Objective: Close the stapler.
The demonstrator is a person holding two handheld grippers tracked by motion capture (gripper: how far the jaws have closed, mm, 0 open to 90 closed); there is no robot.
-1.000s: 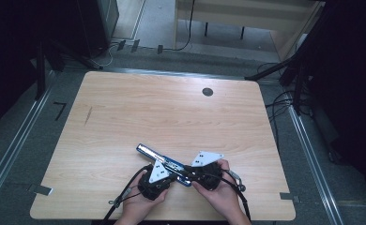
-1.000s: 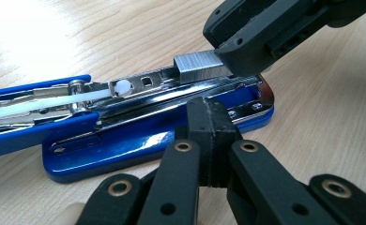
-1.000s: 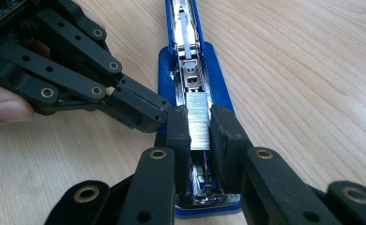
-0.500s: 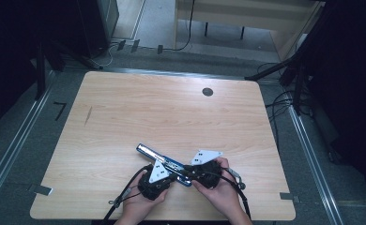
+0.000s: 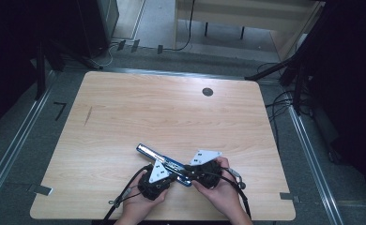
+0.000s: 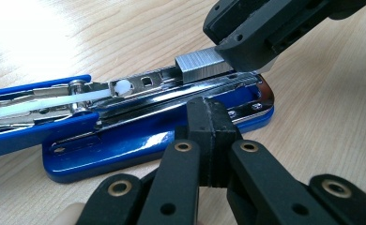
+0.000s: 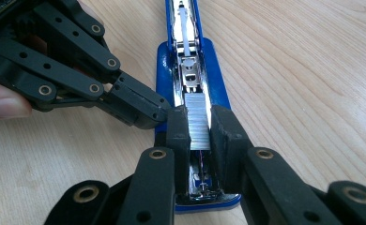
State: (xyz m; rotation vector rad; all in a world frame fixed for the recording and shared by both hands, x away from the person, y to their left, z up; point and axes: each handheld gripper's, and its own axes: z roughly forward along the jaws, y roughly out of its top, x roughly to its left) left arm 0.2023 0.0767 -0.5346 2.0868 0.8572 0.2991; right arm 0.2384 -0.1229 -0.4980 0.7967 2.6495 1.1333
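Right gripper view: staple strip (image 7: 199,124) sits clamped between right claw (image 7: 200,126).

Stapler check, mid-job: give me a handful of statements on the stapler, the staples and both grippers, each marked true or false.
1. The blue stapler lies opened out on the table. True.
2. The right gripper is shut on the strip of staples over the stapler's metal channel. True.
3. The left gripper stands wide open. False: its jaws are shut together with nothing between them.
4. The left gripper is far from the stapler. False: its tip sits right against the stapler's side, next to the right gripper.
5. The strip of staples lies loose on the wood. False: it sits between the right gripper's jaws.
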